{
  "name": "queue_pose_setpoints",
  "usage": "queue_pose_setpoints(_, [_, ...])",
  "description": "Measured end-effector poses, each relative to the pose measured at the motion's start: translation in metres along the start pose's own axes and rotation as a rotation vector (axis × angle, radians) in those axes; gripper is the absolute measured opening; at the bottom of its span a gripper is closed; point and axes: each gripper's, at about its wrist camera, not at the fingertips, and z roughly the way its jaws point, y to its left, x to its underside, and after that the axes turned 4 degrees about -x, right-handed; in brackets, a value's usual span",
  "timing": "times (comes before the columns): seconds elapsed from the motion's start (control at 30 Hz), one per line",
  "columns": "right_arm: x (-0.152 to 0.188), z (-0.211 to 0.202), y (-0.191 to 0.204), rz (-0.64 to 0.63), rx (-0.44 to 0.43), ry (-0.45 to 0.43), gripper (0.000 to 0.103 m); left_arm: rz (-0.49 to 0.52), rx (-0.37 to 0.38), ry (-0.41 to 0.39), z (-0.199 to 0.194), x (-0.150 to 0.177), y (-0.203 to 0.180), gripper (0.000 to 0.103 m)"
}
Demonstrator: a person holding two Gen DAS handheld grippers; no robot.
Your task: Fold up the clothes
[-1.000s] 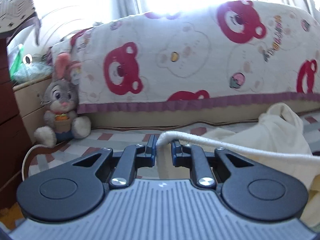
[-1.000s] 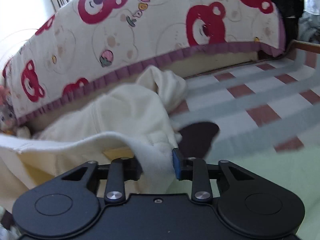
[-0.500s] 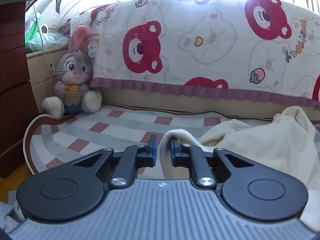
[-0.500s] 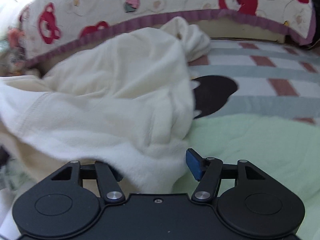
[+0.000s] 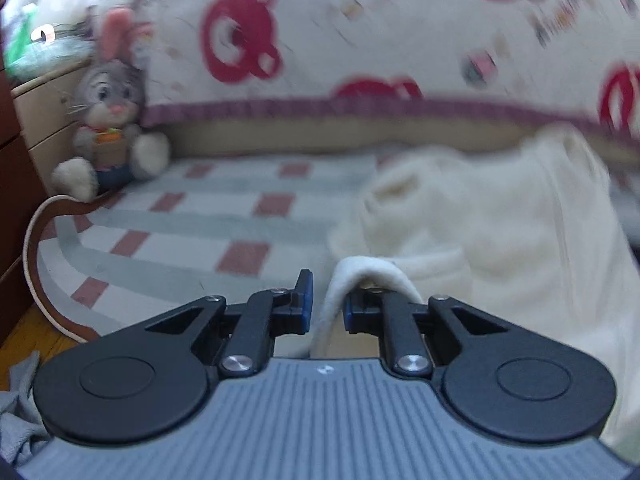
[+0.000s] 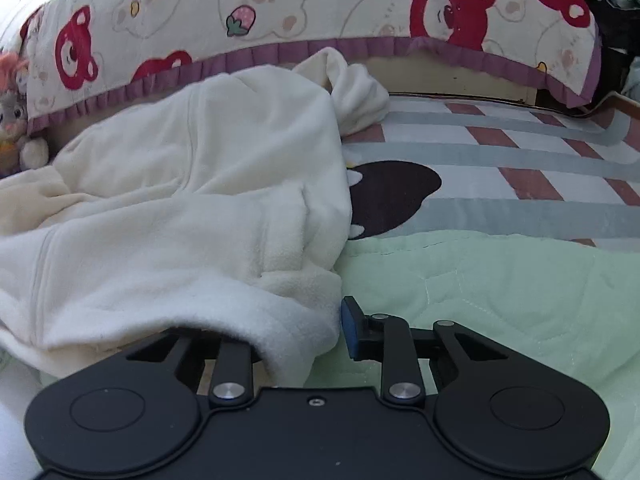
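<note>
Down on checked bedspread (image 5: 240,220), laid cream garment (image 6: 180,200), heaped at 10 o'clock of right gripper (image 6: 300,336). Just closed right jaws back onto fleece fold. Kept left gripper (image 5: 326,304) narrow around hem; possibly pinching, too blurred. Meant fold landed; smoothing likely next.

The left wrist view is motion-blurred: the bear-print cover (image 5: 360,40) behind the cream garment (image 5: 480,216) shows no sharp detail. In the right wrist view, the cream garment (image 6: 192,200) hides the left finger of the right gripper (image 6: 320,324), so pad contact cannot be confirmed. Left of the garment, the plush rabbit (image 6: 14,112) is cut off by the picture edge.
</note>
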Motion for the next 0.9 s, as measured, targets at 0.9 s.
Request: queue_pose_setpoints(0.9, [-0.123,-0.095,-0.021,0.042,0.0,-0.355,0.002,0.036,-0.045,-0.341,-0.117,-0.076,0.038,0.005])
